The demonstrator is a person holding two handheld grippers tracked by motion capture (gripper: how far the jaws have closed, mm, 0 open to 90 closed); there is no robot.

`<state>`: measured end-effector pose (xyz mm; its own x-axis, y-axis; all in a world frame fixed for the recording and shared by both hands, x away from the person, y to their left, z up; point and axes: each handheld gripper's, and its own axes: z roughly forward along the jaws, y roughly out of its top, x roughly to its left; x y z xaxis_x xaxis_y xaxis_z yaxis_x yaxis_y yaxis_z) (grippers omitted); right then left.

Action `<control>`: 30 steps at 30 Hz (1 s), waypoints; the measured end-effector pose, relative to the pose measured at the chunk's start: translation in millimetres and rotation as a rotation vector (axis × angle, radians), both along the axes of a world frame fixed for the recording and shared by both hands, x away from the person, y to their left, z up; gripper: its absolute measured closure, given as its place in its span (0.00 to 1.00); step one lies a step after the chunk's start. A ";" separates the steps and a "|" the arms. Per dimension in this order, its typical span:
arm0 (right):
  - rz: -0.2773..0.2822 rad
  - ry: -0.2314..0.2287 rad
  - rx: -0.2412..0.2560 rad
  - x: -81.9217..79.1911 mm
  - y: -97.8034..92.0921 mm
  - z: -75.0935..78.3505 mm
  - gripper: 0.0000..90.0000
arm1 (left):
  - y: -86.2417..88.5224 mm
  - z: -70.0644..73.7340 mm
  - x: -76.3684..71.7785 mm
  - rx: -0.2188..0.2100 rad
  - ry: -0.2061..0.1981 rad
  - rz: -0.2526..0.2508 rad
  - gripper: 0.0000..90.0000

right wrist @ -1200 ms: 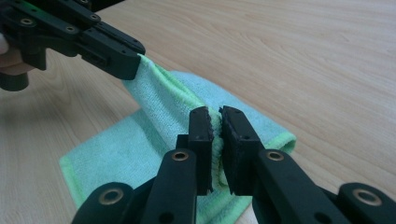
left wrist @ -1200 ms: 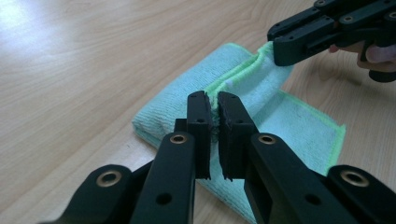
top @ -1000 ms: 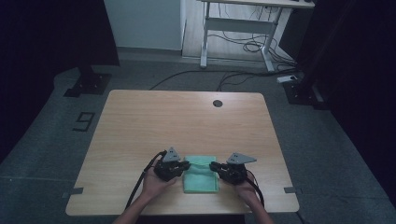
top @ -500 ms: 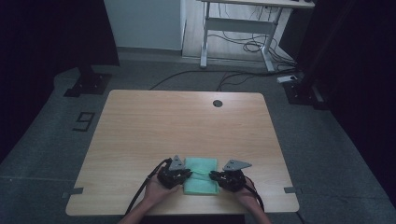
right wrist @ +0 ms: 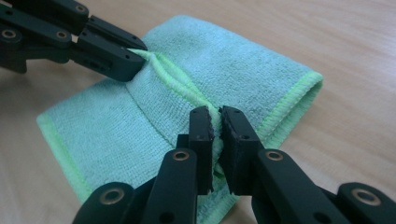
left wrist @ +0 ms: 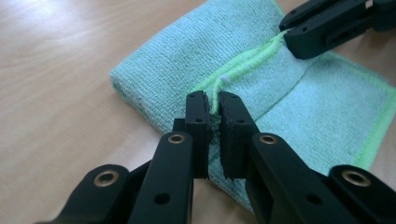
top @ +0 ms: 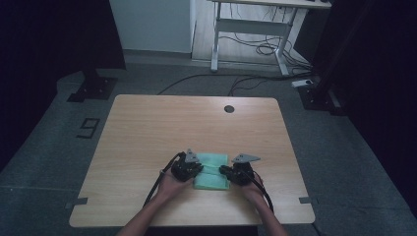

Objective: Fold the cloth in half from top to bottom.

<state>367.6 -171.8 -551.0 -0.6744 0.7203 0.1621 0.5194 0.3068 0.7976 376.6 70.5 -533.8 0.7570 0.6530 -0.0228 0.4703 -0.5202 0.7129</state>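
Green cloth [top: 211,169] laid on table [top: 147,132], hemmed edge pinched at left end by left gripper [left wrist: 214,116], at right end by right gripper [right wrist: 215,123], jaws nearly closed

A lab or test studio is indicated rather than a home. A plain wooden counter [top: 147,128] with a round cable hole [top: 229,108] is set alone on grey carpet [top: 44,147], on which a number [top: 87,128] has been marked. Dark curtains [top: 49,34] are hung at both sides, and black stand bases [top: 92,88] are placed by them. A white frame desk [top: 251,29] is seen behind, with loose cables [top: 255,49] and a power strip [top: 304,82] laid beneath it. Tape marks [top: 76,201] are stuck at the counter's near corners.
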 end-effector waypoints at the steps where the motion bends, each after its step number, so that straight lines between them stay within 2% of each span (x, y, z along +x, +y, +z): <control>1: -0.008 0.000 0.006 1.3 -0.1 0.0 0.92 | 0.6 1.2 0.4 -0.007 0.000 0.005 0.92; 4: -0.009 -0.034 0.017 -4.6 -1.9 3.0 0.92 | 4.4 7.0 -7.4 -0.024 -0.033 -0.002 0.92; 8: -0.014 -0.085 0.074 -18.0 -9.7 9.7 0.92 | 9.6 15.8 -23.8 -0.065 -0.081 -0.016 0.92; 11: 0.002 -0.114 0.081 -28.3 -11.7 15.3 0.92 | 9.1 19.6 -35.4 -0.071 -0.106 -0.032 0.91; 13: 0.013 -0.125 0.067 -32.3 -12.0 15.9 0.92 | 7.0 19.1 -42.2 -0.063 -0.121 -0.038 0.90; 15: 0.016 -0.113 0.064 -34.1 -12.3 13.5 0.92 | 3.6 15.3 -46.9 -0.035 -0.132 -0.046 0.90; 18: 0.021 -0.096 0.045 -37.0 -11.3 7.5 0.92 | 0.4 8.2 -50.9 -0.007 -0.124 -0.068 0.90; 21: 0.029 -0.084 0.031 -39.5 -11.5 3.1 0.92 | 0.9 2.5 -52.3 -0.006 -0.106 -0.077 0.89; 27: 0.052 -0.097 0.054 -46.8 -16.2 4.1 0.91 | 8.0 2.4 -55.6 -0.049 -0.076 -0.089 0.88; 30: 0.076 -0.101 0.058 -52.2 -17.0 5.8 0.88 | 8.6 2.9 -57.9 -0.053 -0.075 -0.093 0.87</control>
